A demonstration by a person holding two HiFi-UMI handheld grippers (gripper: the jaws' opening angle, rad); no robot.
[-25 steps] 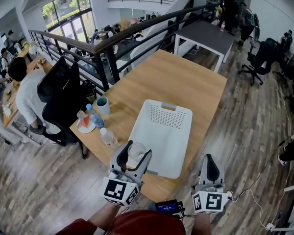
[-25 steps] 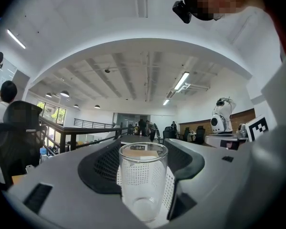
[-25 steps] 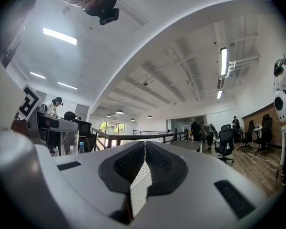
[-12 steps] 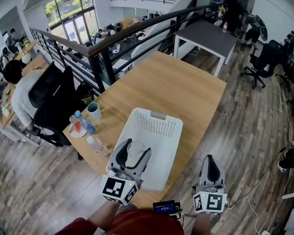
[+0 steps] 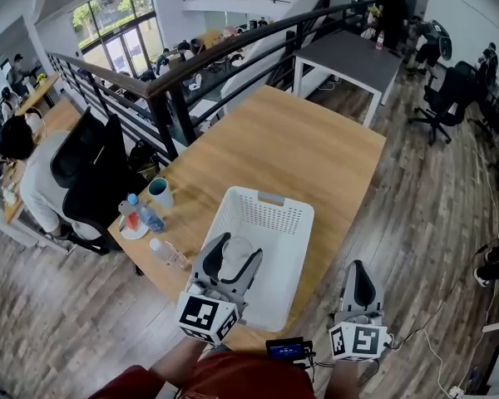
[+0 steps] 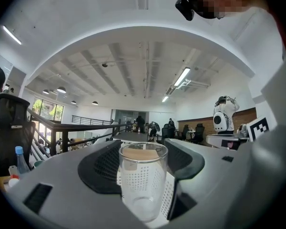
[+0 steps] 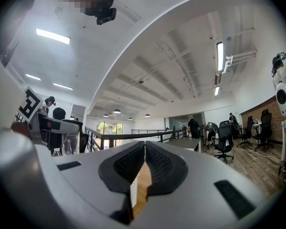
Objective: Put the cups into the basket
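**Item: clear glass cup** [image 6: 143, 180]
Location: it is standing upright between the jaws of the left tongs [image 5: 236, 250], which are hanging level over the near end of the white basket [image 5: 281, 248]. The basket is sitting on the wooden tabletop [image 5: 299, 148], toward its near edge.

Tongs, left: the jaws are standing wide and pressing their dark ribbed pads against opposite sides of the cup, at about mid-height.
Tongs, right [image 7: 144, 163]: the jaws are lying together with nothing between them, and the gripper is waiting beside the basket, off the tabletop's near corner.

Handling, as judged: the cup is looking thin-walled, rigid and light, with smooth sides that are likely slippery against the pads. It is probably fragile, so a drop or a knock on the basket's plastic wall is risking a crack. The present hold across the body is looking sound. A grip nearer the rim is likely to stress the thinnest glass, and one at the base is likely to let the cup tip. Lowering it until the base is meeting the basket floor, and only then releasing, is seeming the safer course.

Also present: a teal mug [image 5: 159, 191], possibly another cup for the basket, is standing at the tabletop's left edge, well apart from the basket. Plastic bottles [image 5: 168, 253] are lying near it.
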